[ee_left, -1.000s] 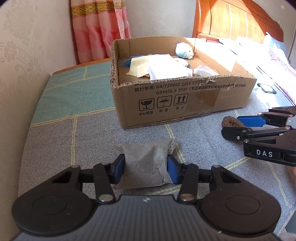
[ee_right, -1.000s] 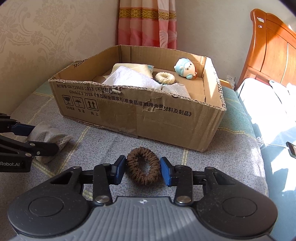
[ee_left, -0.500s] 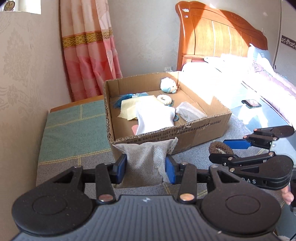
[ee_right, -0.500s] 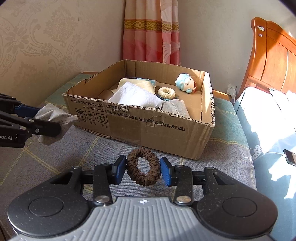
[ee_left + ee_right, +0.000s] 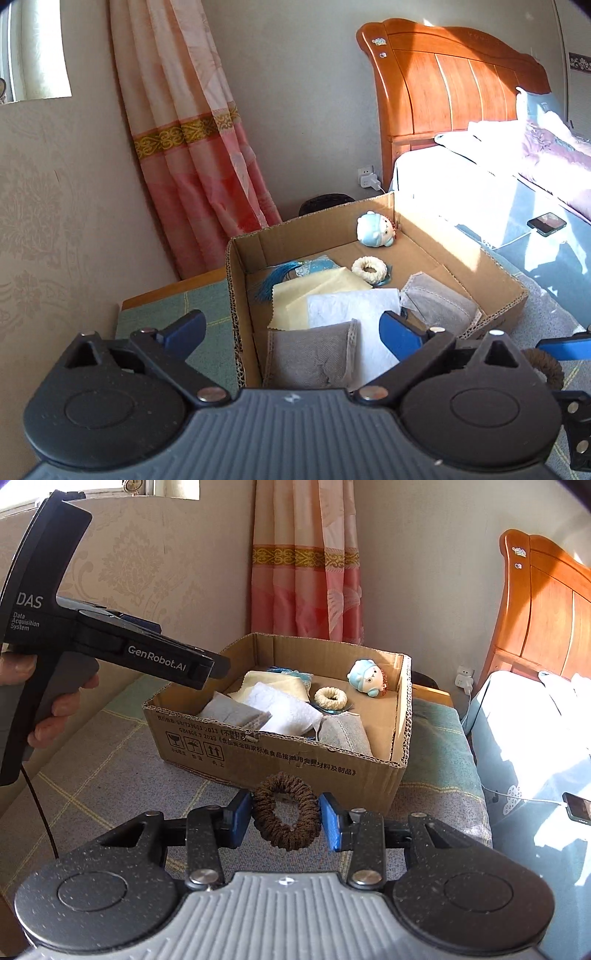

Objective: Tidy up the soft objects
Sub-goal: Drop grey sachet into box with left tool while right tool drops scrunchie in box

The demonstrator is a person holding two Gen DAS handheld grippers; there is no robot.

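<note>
The left gripper hangs spread wide over the open cardboard box, its grey fabric pouch seemingly dropped inside, so next the right gripper, clamping the brown knitted scrunchie, must carry it over.

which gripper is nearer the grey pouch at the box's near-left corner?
Left. The left gripper hangs open directly over the grey pouch inside the cardboard box. The right gripper is outside, before the box's front wall, shut on the brown scrunchie.

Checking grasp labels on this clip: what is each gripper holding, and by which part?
Left gripper: open, nothing held. Right gripper: shut on the brown scrunchie, pinched across its outer sides.
</note>
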